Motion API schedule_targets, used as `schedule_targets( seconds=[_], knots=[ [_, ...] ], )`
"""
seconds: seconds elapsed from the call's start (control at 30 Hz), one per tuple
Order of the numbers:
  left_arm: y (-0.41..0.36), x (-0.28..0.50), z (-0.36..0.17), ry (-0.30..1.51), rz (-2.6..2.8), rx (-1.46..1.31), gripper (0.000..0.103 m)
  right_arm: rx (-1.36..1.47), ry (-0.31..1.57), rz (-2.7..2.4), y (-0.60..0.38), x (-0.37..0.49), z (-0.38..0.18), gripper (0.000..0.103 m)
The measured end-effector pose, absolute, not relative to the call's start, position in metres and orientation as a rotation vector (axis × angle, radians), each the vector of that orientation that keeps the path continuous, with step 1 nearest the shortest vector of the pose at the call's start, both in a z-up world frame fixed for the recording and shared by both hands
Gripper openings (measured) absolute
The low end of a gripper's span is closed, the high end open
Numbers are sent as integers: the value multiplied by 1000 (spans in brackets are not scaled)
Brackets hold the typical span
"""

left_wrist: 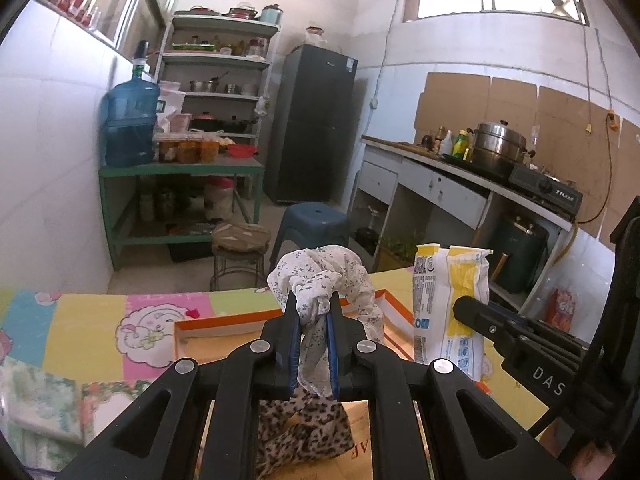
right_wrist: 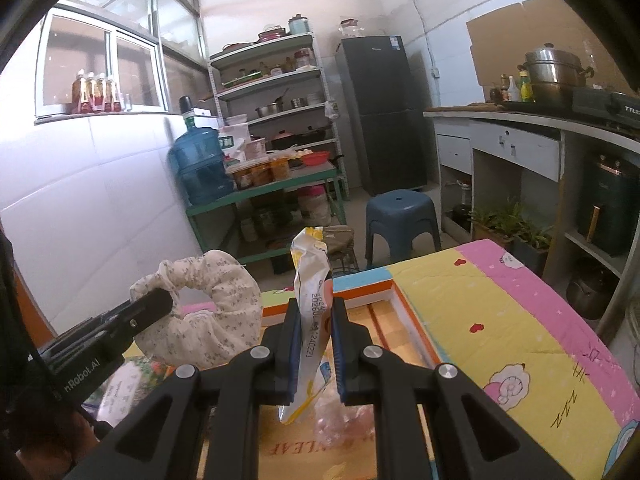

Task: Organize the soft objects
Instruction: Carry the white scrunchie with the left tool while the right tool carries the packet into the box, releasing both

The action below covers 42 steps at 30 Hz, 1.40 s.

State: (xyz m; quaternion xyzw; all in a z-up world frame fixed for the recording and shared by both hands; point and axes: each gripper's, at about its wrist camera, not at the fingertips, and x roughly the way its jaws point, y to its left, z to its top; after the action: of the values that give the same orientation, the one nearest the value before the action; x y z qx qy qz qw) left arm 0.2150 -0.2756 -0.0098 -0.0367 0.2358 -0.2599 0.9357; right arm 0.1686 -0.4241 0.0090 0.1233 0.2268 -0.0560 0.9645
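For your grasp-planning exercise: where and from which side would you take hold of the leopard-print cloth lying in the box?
Grip the leopard-print cloth at a raised fold near its middle, coming from above: it lies crumpled and low in the open-topped box, whose walls block a sideways approach. Both tongs are full now, the left tongs shut on the floral cloth.

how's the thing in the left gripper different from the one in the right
The left gripper is shut on a floral cloth ring: white fabric with small dark flowers, bunched and limp. The right gripper is shut on a snack packet: glossy yellow-and-white printed film, flat and upright. Both are held above the orange-rimmed box.
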Motion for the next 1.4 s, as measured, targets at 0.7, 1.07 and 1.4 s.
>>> schedule_targets(
  seconds=[0.7,1.07,1.4],
  knots=[
    [-311,250,-70,631,-521,-38,11,171,552,-196,-439,196,-33,14],
    [-317,263,-97,735,-518,-37,11,122,605,-151,-426,211,-48,15],
    [-309,262,-97,737,-512,-77,40,186,650,-182,-430,214,-58,19]
  ],
)
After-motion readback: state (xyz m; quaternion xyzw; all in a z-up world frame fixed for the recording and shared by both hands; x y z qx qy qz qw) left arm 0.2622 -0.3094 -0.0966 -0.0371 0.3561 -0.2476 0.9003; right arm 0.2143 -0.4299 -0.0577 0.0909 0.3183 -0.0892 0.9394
